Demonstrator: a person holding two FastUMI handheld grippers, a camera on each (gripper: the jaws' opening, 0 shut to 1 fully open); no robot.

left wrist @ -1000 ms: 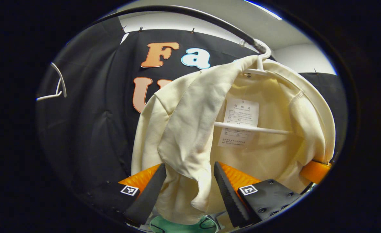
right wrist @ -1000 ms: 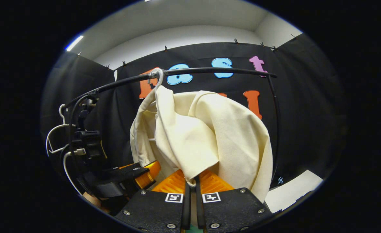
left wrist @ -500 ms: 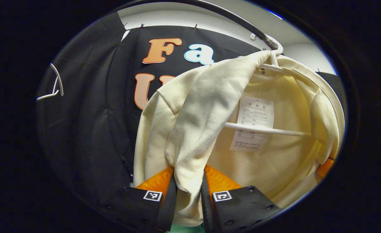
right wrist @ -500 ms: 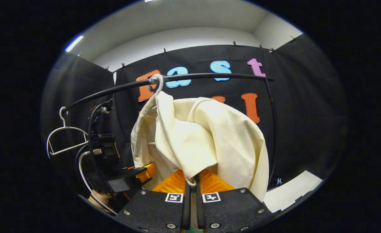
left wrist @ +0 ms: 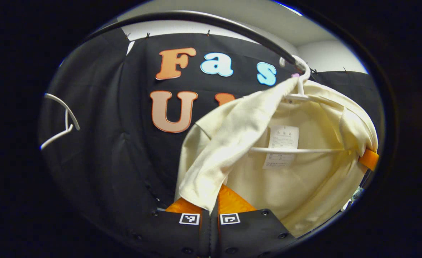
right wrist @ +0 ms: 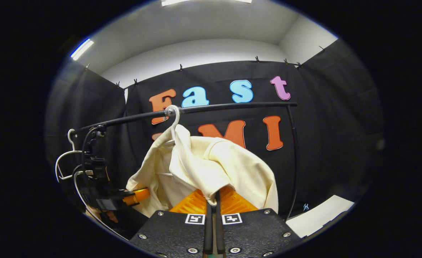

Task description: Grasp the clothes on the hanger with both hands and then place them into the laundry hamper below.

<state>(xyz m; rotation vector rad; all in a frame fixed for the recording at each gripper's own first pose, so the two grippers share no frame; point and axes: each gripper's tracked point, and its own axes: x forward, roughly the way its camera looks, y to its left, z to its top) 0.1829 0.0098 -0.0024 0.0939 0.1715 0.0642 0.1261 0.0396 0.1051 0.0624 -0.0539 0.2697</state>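
Between both grippers' closed jaws: cream garment (left wrist: 304, 179), on its hanger (left wrist: 298, 149).

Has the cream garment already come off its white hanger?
No: in the left gripper view the cream garment is draped over the white hanger, whose hook sits on the black rail.
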